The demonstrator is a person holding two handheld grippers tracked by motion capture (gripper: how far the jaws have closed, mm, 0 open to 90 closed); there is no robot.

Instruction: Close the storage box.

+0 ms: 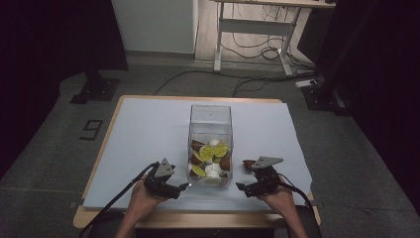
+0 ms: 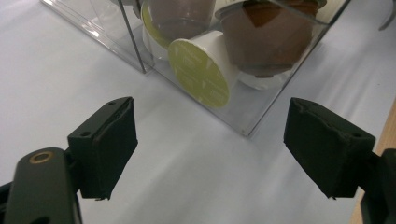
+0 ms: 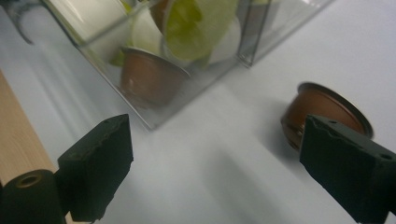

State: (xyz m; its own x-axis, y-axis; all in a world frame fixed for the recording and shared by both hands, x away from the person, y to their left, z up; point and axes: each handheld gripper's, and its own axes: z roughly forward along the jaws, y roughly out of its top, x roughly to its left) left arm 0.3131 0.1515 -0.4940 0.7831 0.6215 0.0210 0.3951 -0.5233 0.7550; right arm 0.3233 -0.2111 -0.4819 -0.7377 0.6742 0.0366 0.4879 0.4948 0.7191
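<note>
Fingers point(image 2: 109, 149) of our left gripper point(image 1: 166, 184) stand apart with nothing between them, facing the clear box point(image 1: 210, 116) of capsules point(image 2: 201, 70). Our right gripper point(image 1: 257, 184) is likewise spread and unloaded; a brown capsule point(image 3: 322, 112) lies on the surface point(image 1: 148, 134) just beside the box.

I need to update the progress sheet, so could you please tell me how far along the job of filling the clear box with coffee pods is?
Mostly done: the clear box already holds a heap of brown, white and green pods. Neither the left gripper nor the right gripper holds anything; both are open. Left: one brown pod lies on the table beside the box, by the right gripper.
</note>
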